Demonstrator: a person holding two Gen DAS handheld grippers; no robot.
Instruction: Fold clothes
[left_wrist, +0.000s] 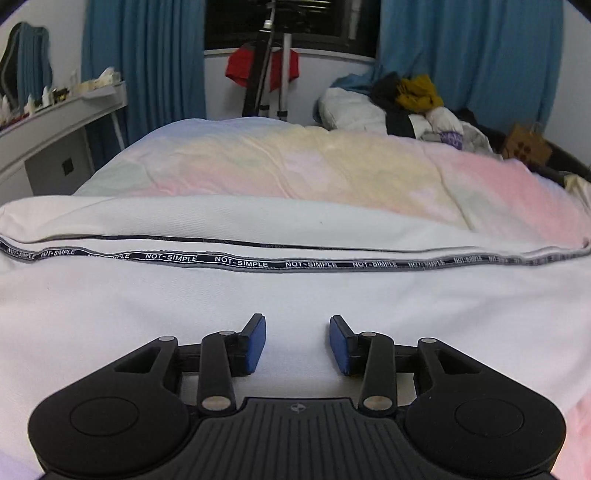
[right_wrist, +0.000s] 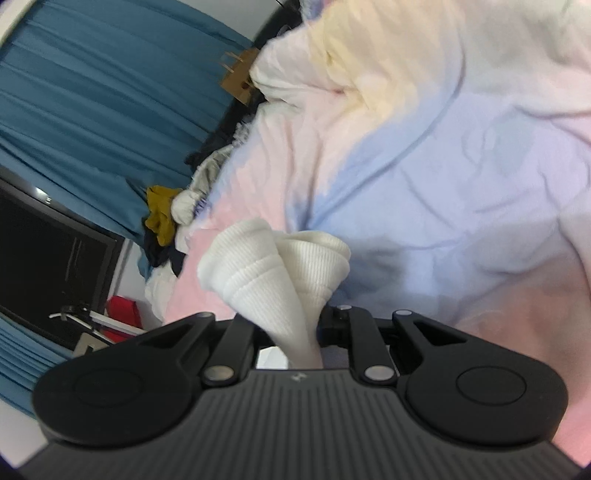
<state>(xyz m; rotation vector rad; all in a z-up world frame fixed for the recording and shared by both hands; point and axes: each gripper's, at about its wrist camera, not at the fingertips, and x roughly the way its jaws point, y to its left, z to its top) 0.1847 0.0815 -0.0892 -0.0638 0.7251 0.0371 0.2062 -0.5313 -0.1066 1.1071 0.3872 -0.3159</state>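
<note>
The bed (left_wrist: 295, 166) filled the middle of both views. A white garment (left_wrist: 295, 295) with a lettered tape (left_wrist: 240, 263) lay flat across the lower half of the left view. Step, I judge: mid-fold. The left claw (left_wrist: 297, 341) was wide open and empty, just above the garment. The right claw (right_wrist: 291, 332) held bunched white ribbed cloth (right_wrist: 273, 266) at lower centre; prob. the same garment, can't tell. Next move needs the right claw to carry its cloth over and the left to pin or grip the edge.

Garment (left_wrist: 295, 295) spread flat across near end of bed (left_wrist: 295, 166), left claw (left_wrist: 297, 341) over it, jaws apart. Heap of clothes (left_wrist: 406, 107) at far right corner of bed; tripod (left_wrist: 269, 74) behind far edge; shelf (left_wrist: 66, 107) at left. Bunched cloth (right_wrist: 280, 266) between jaws of right claw (right_wrist: 295, 332), above bed.
</note>
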